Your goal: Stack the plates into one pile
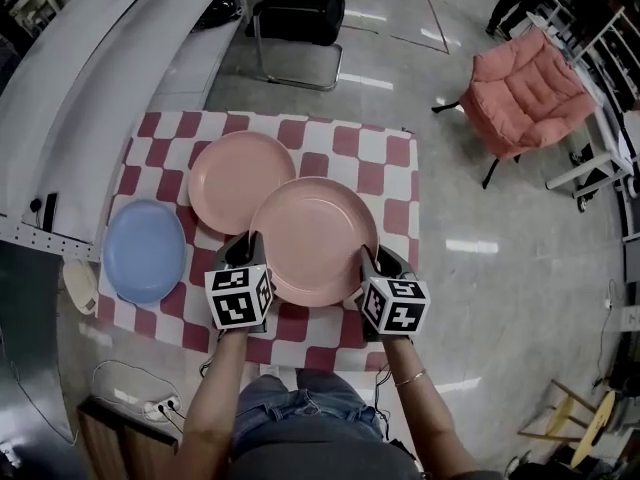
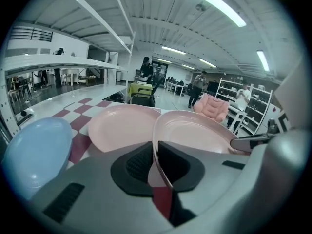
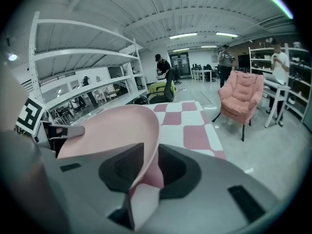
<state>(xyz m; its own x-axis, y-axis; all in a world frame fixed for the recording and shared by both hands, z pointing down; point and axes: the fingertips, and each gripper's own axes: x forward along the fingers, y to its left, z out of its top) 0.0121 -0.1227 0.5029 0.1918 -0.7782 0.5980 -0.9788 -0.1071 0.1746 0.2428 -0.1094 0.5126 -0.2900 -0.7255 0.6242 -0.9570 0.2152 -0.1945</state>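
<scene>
Left gripper (image 1: pixel 250 243) and right gripper (image 1: pixel 368 260) hold one pink plate (image 1: pixel 313 240) by opposite rims, fingers (image 2: pixel 134 165) closed on it in both gripper views. Head view adds: it overlaps the second pink plate (image 1: pixel 235 178). Blue plate (image 1: pixel 144 250) sits at left on the bench (image 1: pixel 392 163), unseen from right gripper view.

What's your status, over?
Left gripper, right gripper shut on near pink plate, opposite rims. It overlaps far pink plate. Blue plate apart, left. Nothing blocking.

A pink armchair (image 1: pixel 527 93) and black chair (image 1: pixel 298 13) stand on glossy grey floor (image 1: pixel 500 268).
</scene>
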